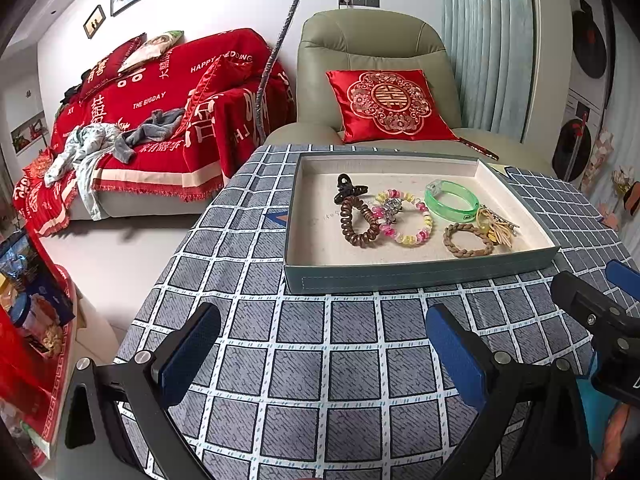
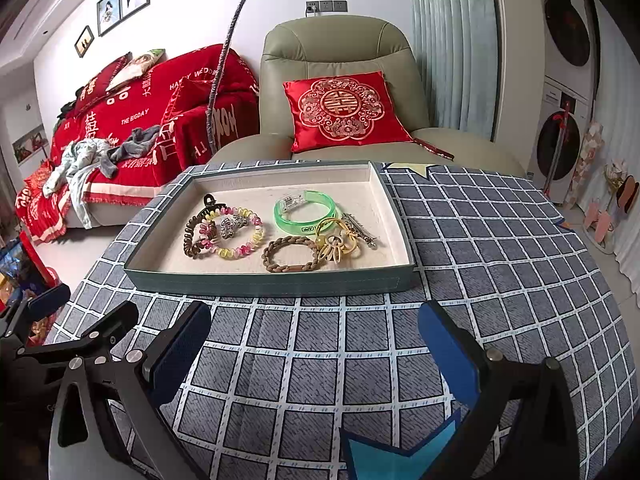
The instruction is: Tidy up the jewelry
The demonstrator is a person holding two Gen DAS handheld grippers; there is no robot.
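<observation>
A grey-green tray (image 1: 416, 276) (image 2: 264, 282) with a cream lining stands on the checked tablecloth. In it lie a black hair claw (image 1: 349, 188), a brown spiral hair tie (image 1: 357, 222) (image 2: 196, 240), a pink and yellow beaded bracelet (image 1: 404, 218) (image 2: 240, 232), a green bangle (image 1: 452, 200) (image 2: 305, 210), a braided brown bracelet (image 1: 467, 240) (image 2: 290, 259) and a gold keyring bundle (image 1: 496, 226) (image 2: 340, 240). My left gripper (image 1: 324, 344) is open and empty in front of the tray. My right gripper (image 2: 314, 340) is open and empty in front of the tray too.
The table (image 1: 304, 376) carries a blue-grey checked cloth. Behind it stand a green armchair (image 1: 372, 44) with a red cushion (image 1: 388, 104) and a sofa under a red throw (image 1: 160, 100). The right gripper shows at the right edge of the left wrist view (image 1: 600, 312).
</observation>
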